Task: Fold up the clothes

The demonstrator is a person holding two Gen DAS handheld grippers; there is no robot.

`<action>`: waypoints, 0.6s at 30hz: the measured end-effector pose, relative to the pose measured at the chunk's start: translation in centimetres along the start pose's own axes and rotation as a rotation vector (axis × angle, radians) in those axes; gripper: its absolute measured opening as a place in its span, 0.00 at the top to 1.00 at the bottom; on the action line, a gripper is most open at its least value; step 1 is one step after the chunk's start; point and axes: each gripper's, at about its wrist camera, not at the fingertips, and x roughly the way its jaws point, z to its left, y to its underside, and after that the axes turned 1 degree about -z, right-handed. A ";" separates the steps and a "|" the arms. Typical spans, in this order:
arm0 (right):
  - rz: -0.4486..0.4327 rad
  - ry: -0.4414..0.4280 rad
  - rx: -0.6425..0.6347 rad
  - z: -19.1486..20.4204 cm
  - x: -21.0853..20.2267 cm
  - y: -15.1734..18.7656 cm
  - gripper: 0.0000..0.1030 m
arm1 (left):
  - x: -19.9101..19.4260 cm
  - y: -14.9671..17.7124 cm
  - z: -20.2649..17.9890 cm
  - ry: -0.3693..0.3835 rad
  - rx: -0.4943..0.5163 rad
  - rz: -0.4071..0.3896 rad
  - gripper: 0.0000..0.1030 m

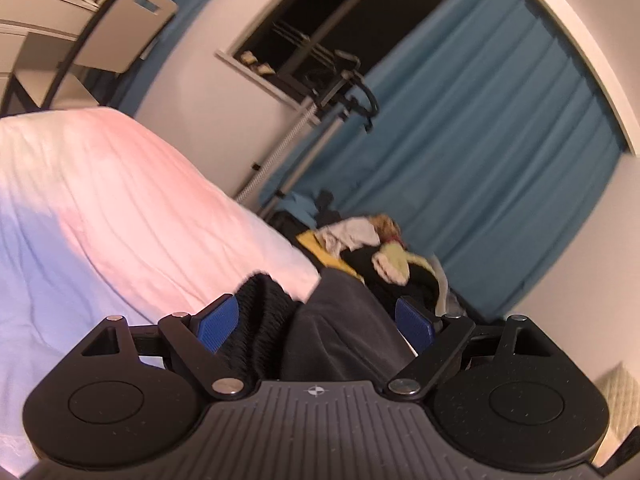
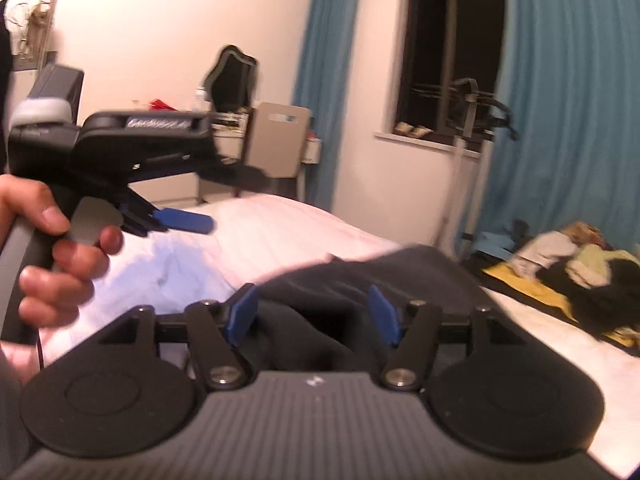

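Observation:
A dark grey garment (image 2: pixel 360 276) lies bunched on the white bed (image 2: pixel 280 232). My right gripper (image 2: pixel 312 312) is low over it, blue pads apart, with folds of the cloth lying between them unpinched. In the left wrist view the same grey cloth (image 1: pixel 340 320) and its black ribbed knit part (image 1: pixel 264 304) sit between the wide-spread pads of my left gripper (image 1: pixel 316 320). The right wrist view shows that left gripper from the side, held by a hand (image 2: pixel 52 240). Its blue finger (image 2: pixel 184 220) hangs over the bare sheet with nothing on it.
A pile of mixed clothes (image 2: pixel 580 264) on a yellow cloth lies past the bed's right side, in front of blue curtains (image 1: pixel 480 140). A metal stand (image 2: pixel 468 120) is by the dark window. A chair (image 2: pixel 280 144) and a desk stand beyond the bed.

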 end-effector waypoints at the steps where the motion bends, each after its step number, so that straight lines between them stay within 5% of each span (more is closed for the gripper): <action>1: 0.007 0.027 -0.018 -0.6 -0.8 0.4 0.35 | 0.3 0.3 -0.2 -0.003 0.005 0.016 0.15; 4: 0.025 0.077 -0.043 -1.8 -2.2 2.1 0.34 | 1.5 1.2 -0.7 -0.021 0.027 0.063 0.17; 8: 0.085 0.003 -0.009 -2.5 -0.7 4.0 0.28 | 3.5 2.5 -1.6 -0.033 0.073 0.131 0.18; 12: 0.106 0.023 -0.100 -1.6 1.5 5.0 0.26 | 4.8 3.5 -1.8 0.051 0.058 0.196 0.23; 14: 0.078 0.005 -0.128 -1.1 1.9 5.0 0.11 | 5.1 3.9 -1.8 0.104 0.045 0.217 0.23; 18: 0.053 -0.009 -0.222 0.1 1.5 5.2 0.10 | 5.5 4.2 -1.5 0.218 -0.013 0.248 0.23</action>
